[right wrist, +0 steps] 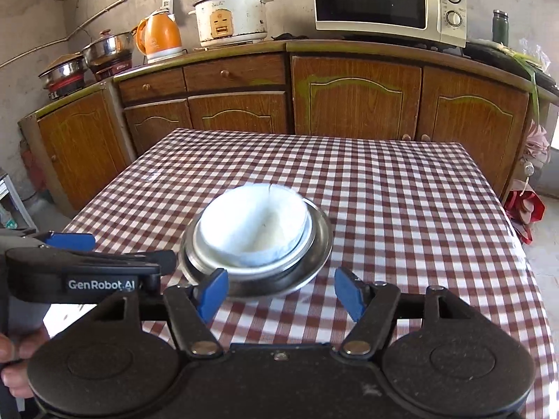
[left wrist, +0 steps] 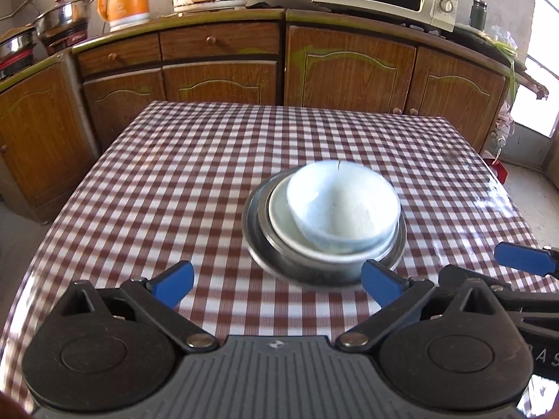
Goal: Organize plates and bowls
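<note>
A white bowl (left wrist: pixel 344 206) sits topmost in a nested stack, inside a second white bowl (left wrist: pixel 284 218), which in turn rests in a metal plate (left wrist: pixel 255 230); the stack stands on the table (left wrist: pixel 174 174), roughly at the middle of its checked red-and-white cloth, and its edges are blurred in both views. From the right wrist view the same stack appears as the top bowl (right wrist: pixel 255 223) in the metal plate (right wrist: pixel 321 241), just beyond the fingertips. The left gripper (left wrist: pixel 277 281) is spread wide with nothing between its blue pads (left wrist: pixel 174 281); its right pad lies in front of the plate's near rim, and whether it touches cannot be told. The right gripper (right wrist: pixel 281 291) is likewise spread and empty, its blue pads (right wrist: pixel 213 289) standing either side of the plate's near edge, apart from it as far as can be seen. Each gripper shows at the edge of the other's view: the right one at the right border of the left view, the left one (right wrist: pixel 87 265) at the left of the right view, close beside its neighbour. Behind the table runs a row of wooden cabinets (right wrist: pixel 356 94) carrying a microwave (right wrist: pixel 387 3), a rice cooker (right wrist: pixel 230 14), an orange kettle (right wrist: pixel 160 38) and steel pots (right wrist: pixel 108 49).
</note>
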`<state>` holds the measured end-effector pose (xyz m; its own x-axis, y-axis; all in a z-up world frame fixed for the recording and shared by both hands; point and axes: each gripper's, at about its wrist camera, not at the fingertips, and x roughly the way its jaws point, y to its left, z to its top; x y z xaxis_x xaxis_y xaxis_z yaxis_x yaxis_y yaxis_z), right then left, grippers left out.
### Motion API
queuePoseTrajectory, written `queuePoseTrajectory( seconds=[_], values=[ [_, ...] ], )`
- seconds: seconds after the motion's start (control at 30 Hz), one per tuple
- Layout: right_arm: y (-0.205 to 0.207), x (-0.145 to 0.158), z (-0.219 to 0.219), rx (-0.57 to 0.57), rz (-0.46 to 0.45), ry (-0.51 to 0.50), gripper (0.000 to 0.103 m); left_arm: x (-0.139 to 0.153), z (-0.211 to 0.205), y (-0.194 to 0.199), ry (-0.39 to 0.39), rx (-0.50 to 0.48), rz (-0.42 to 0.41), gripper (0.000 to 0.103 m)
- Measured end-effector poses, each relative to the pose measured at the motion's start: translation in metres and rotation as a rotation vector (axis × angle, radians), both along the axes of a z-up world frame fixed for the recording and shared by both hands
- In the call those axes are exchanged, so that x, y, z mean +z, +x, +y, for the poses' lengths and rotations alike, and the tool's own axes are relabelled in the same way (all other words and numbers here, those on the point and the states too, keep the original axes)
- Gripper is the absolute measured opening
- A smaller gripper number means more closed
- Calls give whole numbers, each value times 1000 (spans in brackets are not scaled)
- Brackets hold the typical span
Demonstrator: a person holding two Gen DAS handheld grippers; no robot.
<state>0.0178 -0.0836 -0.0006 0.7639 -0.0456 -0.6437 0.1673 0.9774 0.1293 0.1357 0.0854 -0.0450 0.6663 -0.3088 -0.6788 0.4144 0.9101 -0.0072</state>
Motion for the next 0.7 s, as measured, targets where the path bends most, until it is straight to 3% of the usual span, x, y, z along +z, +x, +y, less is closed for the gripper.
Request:
queuePoseTrajectory(
  seconds=[0.33,0.7],
  values=[
    [-40,-2,16,3,20,8,81,2,10,-32,42,24,1,103],
    [-52,0,20,9,22,5,81,6,14,-44,55,29,-22,103]
  ],
)
